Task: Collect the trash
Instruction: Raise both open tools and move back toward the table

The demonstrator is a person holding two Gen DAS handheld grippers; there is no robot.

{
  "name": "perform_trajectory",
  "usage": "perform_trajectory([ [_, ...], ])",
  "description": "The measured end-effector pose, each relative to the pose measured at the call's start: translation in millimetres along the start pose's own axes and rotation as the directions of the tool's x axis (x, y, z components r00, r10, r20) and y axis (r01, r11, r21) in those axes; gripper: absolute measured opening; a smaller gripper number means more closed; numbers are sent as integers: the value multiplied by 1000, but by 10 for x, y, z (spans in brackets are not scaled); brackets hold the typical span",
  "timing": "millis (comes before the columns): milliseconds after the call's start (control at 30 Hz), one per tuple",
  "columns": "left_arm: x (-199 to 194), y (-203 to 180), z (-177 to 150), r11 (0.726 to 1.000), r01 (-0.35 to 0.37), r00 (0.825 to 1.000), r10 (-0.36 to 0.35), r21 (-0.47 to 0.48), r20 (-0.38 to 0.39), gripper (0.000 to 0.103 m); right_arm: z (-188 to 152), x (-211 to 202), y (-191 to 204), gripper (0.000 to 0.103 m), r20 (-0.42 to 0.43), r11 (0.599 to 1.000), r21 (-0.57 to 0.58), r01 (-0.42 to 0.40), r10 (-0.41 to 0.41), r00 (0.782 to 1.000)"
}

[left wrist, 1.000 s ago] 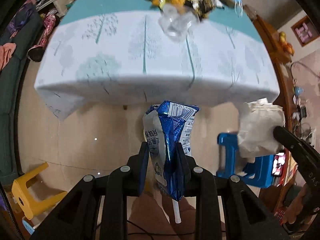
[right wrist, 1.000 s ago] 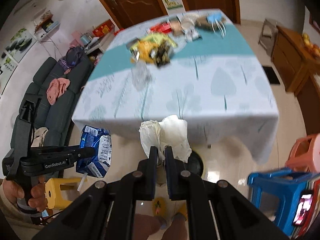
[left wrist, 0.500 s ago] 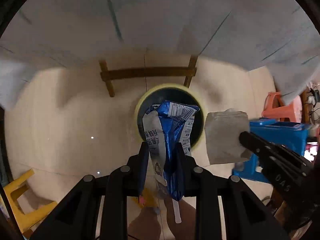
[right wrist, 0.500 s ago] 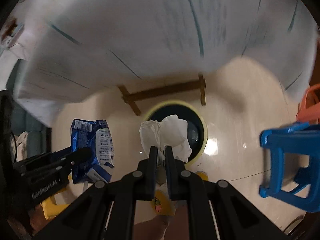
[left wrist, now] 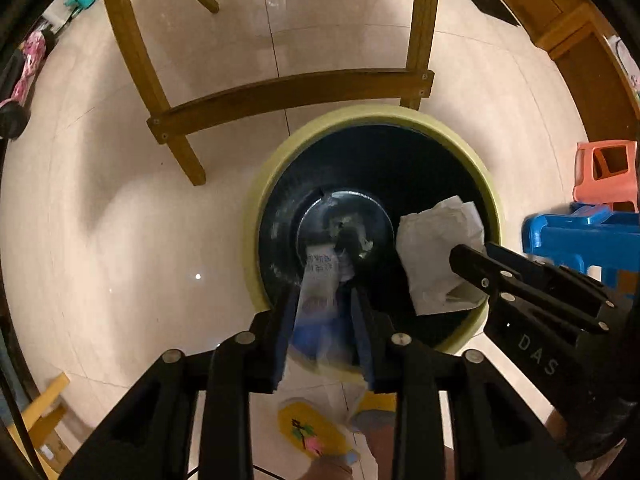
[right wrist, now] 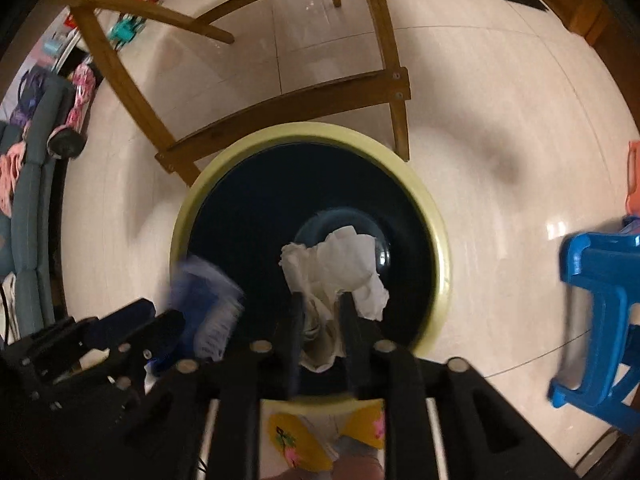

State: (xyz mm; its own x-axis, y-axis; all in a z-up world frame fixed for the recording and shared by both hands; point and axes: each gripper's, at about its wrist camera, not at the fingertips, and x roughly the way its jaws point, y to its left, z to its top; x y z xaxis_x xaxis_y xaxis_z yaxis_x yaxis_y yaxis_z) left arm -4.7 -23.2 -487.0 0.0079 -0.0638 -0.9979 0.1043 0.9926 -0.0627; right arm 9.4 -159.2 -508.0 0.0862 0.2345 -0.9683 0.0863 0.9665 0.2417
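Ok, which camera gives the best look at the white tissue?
The right wrist view: the white tissue sits centred and sharp between that gripper's fingers, over the bin. The left wrist view shows it side-on, partly hidden by the right gripper.

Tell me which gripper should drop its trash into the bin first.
Right. Its tissue hangs over the middle of the bin; the left gripper holds its blue wrapper nearer the rim.

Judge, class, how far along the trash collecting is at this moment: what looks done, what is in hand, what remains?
Done: both loads are carried over the yellow-rimmed bin. In hand: the left gripper appears open, the blurred blue carton slipping out; the right gripper appears open around the crumpled tissue. Left: both pieces landing in the bin.
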Motion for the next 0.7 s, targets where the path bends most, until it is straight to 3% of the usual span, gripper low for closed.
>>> perform_trajectory([
  [33, -4, -17, 1, 1000, -4, 1000, 4, 1, 6, 46, 5, -16, -6, 33, 9, 1000, 6, -7, 7, 1000],
  [133, -100, 42, 19, 1000, -18, 999, 18, -10, 45, 65, 18, -112, 3, 39, 32, 1000, 9, -19, 19, 999],
  [267, -336, 123, 51, 1000, -18, 998, 20, -25, 58, 71, 41, -355, 26, 46, 59, 1000, 19, -19, 17, 998],
  [400, -750, 170, -21, 1000, -17, 996, 19, -23, 83, 76, 16, -824, 84, 47, 90, 1000, 23, -21, 19, 996],
  [700, -2383, 330, -327, 1000, 7, 985, -3, -24, 175, 76, -144, -2269, 382, 47, 159, 997, 23, -72, 67, 985],
])
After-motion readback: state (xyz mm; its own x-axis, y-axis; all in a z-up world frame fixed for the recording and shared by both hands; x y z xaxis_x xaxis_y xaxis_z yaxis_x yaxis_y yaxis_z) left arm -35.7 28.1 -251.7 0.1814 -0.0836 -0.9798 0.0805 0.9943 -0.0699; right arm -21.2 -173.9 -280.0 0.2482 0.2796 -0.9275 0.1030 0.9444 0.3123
